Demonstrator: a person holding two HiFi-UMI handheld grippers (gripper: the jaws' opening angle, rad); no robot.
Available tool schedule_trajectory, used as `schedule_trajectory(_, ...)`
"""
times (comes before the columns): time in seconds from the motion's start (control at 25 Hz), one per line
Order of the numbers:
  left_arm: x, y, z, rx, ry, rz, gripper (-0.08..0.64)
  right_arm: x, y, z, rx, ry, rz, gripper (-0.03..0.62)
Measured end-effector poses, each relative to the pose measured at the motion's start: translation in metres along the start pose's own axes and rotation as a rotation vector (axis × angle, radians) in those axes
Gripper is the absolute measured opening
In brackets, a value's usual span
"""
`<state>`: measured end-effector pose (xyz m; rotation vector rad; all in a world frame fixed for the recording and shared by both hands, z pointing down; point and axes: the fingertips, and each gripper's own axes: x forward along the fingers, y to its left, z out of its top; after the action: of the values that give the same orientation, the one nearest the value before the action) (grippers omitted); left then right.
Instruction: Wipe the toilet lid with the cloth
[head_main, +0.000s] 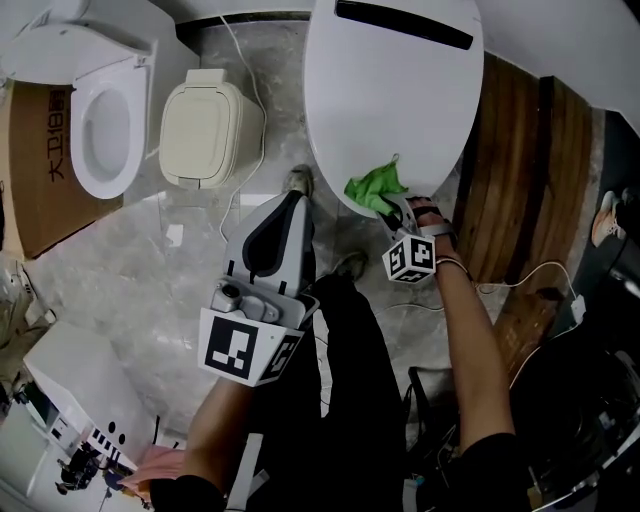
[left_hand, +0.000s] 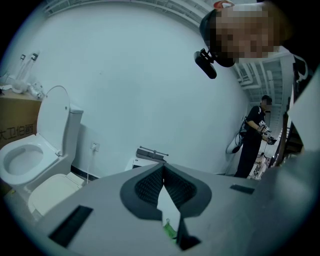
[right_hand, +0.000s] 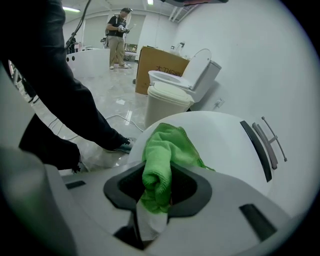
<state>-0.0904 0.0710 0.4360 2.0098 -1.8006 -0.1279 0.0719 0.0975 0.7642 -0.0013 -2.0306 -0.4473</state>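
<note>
Cloth (head_main: 375, 188), bright green and bunched, is lying on the near edge of the closed white toilet lid (head_main: 390, 90), with one folded end running back between the jaws of the right gripper (right_hand: 157, 187), which are pressing together on that fold. The rest of the cloth is spilling forward onto the lid's smooth surface, well short of the black strip (head_main: 403, 25) that is crossing the lid's far end. The person's right forearm is reaching in from below, and the marker cube of that gripper is sitting just at the lid's rim. The left gripper (head_main: 297, 200) is hanging over the grey marble floor (head_main: 150, 260) just left of the toilet, apart from the lid; its jaws are meeting at the tips and are gripping nothing. A shoe (head_main: 300, 180) is standing close to its tip. Further left, a beige lidded bin (head_main: 205, 125) is sitting on the floor, and beyond it a second toilet (head_main: 100, 120) is standing with its seat open, next to a brown cardboard box (head_main: 35, 170). Dark wooden boards (head_main: 515, 170) are lying to the right of the toilet. In the background of the right gripper view, another person (right_hand: 117, 32) is standing far across the room.
</note>
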Motion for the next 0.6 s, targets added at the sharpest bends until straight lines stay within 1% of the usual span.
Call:
schedule_trajectory(0.16,-0.007,-0.017,-0.004,0.012,0.011,-0.013,0.009,-0.009,0.023,-0.010,0.055,0.014,0.005,0.127)
schedule_trajectory(0.24,-0.009,-0.025,-0.004,0.018,0.019,-0.016,0.009,-0.014,0.036,-0.015,0.078,0.019,0.034,0.127)
schedule_trajectory(0.32,-0.010,-0.032,-0.004,0.020,0.031,-0.021,0.009,-0.020,0.058,-0.024,0.067,0.056,0.113,0.127)
schedule_trajectory(0.4,-0.008,-0.039,-0.001,0.025,0.045,-0.029,0.009,-0.028,0.090,-0.038,0.039,0.107,0.230,0.127)
schedule_trajectory(0.44,-0.006,-0.043,0.001,0.030,0.050,-0.035,0.009,-0.034,0.105,-0.043,0.051,0.111,0.270,0.127)
schedule_trajectory(0.48,-0.003,-0.047,0.003,0.036,0.053,-0.045,0.009,-0.041,0.112,-0.046,0.104,0.094,0.281,0.127)
schedule_trajectory(0.52,0.001,-0.051,0.006,0.041,0.053,-0.059,0.009,-0.048,0.112,-0.046,0.195,0.064,0.263,0.128)
schedule_trajectory(0.56,0.007,-0.055,0.009,0.043,0.050,-0.075,0.009,-0.056,0.104,-0.047,0.307,0.030,0.221,0.129)
schedule_trajectory(0.6,0.014,-0.057,0.010,0.042,0.048,-0.088,0.009,-0.064,0.090,-0.047,0.427,-0.006,0.162,0.129)
